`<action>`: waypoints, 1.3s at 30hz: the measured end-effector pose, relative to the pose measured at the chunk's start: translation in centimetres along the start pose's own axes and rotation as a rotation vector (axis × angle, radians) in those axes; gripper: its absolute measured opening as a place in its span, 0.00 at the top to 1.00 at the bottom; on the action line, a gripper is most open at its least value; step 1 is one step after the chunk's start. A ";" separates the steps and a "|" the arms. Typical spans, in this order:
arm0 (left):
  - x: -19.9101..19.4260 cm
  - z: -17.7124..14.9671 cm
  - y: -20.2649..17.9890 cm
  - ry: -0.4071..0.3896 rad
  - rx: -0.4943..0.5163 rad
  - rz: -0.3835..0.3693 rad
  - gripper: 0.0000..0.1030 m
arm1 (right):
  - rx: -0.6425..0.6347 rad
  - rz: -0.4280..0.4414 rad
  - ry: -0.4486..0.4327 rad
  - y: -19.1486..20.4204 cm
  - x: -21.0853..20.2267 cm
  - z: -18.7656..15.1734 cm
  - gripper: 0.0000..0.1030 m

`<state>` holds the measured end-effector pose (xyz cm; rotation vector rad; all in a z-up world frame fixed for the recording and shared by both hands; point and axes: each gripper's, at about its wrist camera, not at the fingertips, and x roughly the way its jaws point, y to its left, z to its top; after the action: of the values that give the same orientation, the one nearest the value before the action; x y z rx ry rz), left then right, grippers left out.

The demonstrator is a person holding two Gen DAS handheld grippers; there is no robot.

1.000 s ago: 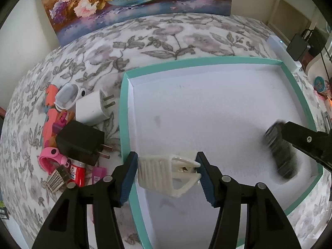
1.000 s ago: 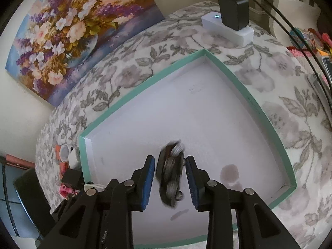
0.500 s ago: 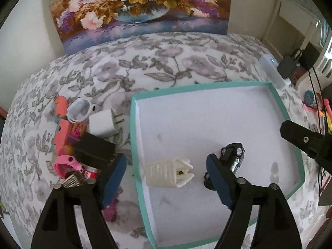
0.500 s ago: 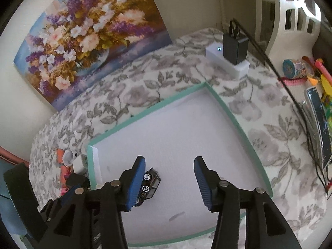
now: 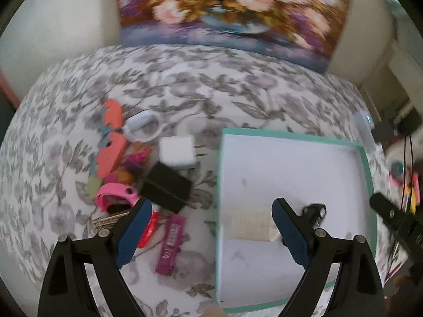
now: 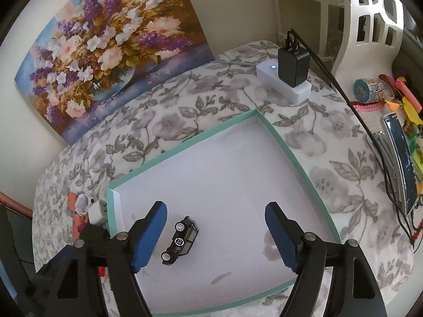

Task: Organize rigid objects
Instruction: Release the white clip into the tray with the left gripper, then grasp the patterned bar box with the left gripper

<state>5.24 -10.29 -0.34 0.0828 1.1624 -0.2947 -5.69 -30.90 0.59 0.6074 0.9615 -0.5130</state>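
Note:
A teal-rimmed tray (image 5: pixel 290 136) with a white floor sits on the flowered cloth. A cream ribbed piece (image 5: pixel 251 224) lies in it near its left wall, with a black toy car (image 5: pixel 314 212) just to its right. My left gripper (image 5: pixel 212 233) hangs above the tray's left rim. Its jaws are opening and hold nothing. In the right wrist view the toy car (image 6: pixel 181 240) lies tipped on the tray (image 6: pixel 256 111) floor. My right gripper (image 6: pixel 215 237) hovers over it, jaws opening, pads clear of the car.
Left of the tray lies a pile: white charger (image 5: pixel 177 152), black charger (image 5: pixel 166 187), pink watch (image 5: pixel 116 198), magenta stick (image 5: pixel 171 243), orange foam shapes (image 5: pixel 111 137). A white power strip with a black adapter (image 6: pixel 290 63) stands behind the tray. A phone (image 6: pixel 399 158) and cables lie at right.
Both grippers have opened and risen. The cream piece and the toy car were let go and now lie in the tray. My left gripper has shifted left, towards the pile.

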 end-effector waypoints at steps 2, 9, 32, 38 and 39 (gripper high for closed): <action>-0.3 0.3 1.9 -0.001 -0.068 0.009 0.10 | -0.009 -0.006 -0.003 0.2 0.1 -0.1 0.13; -1.8 0.6 7.1 -0.019 -0.233 0.058 0.10 | -0.074 -0.027 -0.046 1.8 0.1 -0.6 0.00; -4.9 0.7 13.4 -0.075 -0.373 0.027 0.10 | -0.343 -0.120 -0.146 9.9 0.6 -3.1 0.00; -5.1 0.6 15.1 -0.082 -0.410 0.012 0.10 | -0.404 -0.124 -0.172 12.0 0.5 -3.9 0.00; -5.1 0.5 15.3 -0.082 -0.416 0.010 0.10 | -0.411 -0.131 -0.185 12.3 0.3 -4.1 0.00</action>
<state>8.01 5.19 3.20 -0.2857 1.1208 -0.0431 -0.02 -19.27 1.60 0.1258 0.9000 -0.4607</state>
